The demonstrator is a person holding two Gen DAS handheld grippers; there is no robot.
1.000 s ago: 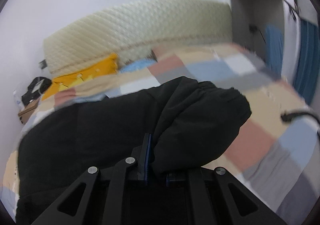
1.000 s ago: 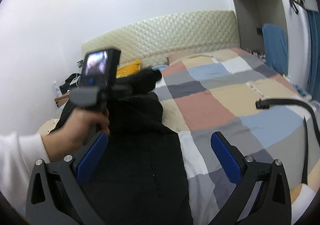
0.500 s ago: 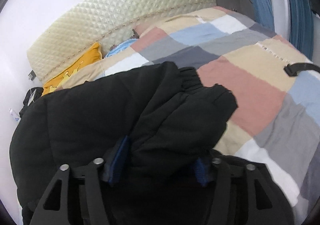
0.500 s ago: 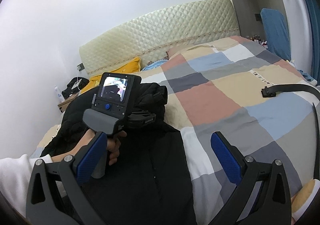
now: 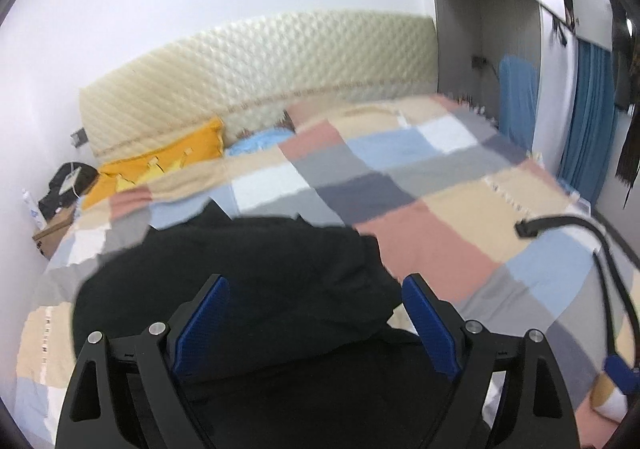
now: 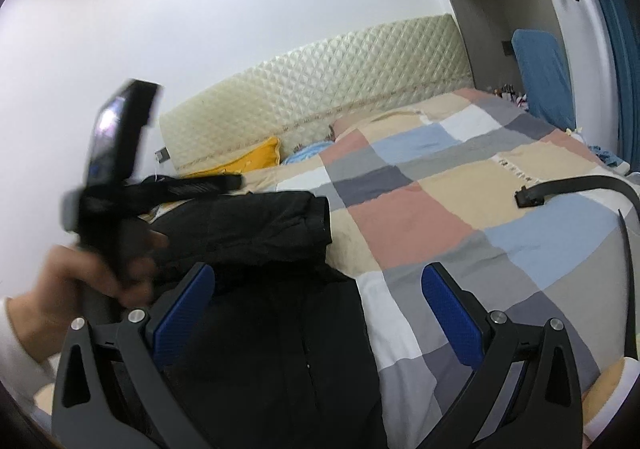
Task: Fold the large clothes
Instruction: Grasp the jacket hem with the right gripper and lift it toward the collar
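Observation:
A large black padded jacket (image 5: 256, 273) lies on the bed on a checked quilt (image 5: 432, 233), with one sleeve (image 6: 256, 225) folded across its body. My left gripper (image 5: 316, 313) is open and empty just above the jacket. It also shows in the right wrist view (image 6: 188, 185), held up in a hand at the left, blurred. My right gripper (image 6: 318, 303) is open and empty over the jacket's right edge (image 6: 344, 329).
A quilted cream headboard (image 5: 256, 61) stands at the back with a yellow pillow (image 5: 160, 169) and a light blue pillow (image 5: 260, 141) below it. A black strap (image 6: 576, 185) lies on the quilt at the right. A bedside box (image 5: 54, 225) with clutter stands at the left.
My left gripper was shut on the jacket sleeve, laid it across the jacket, opened and lifted clear. My right gripper stayed open and moved little.

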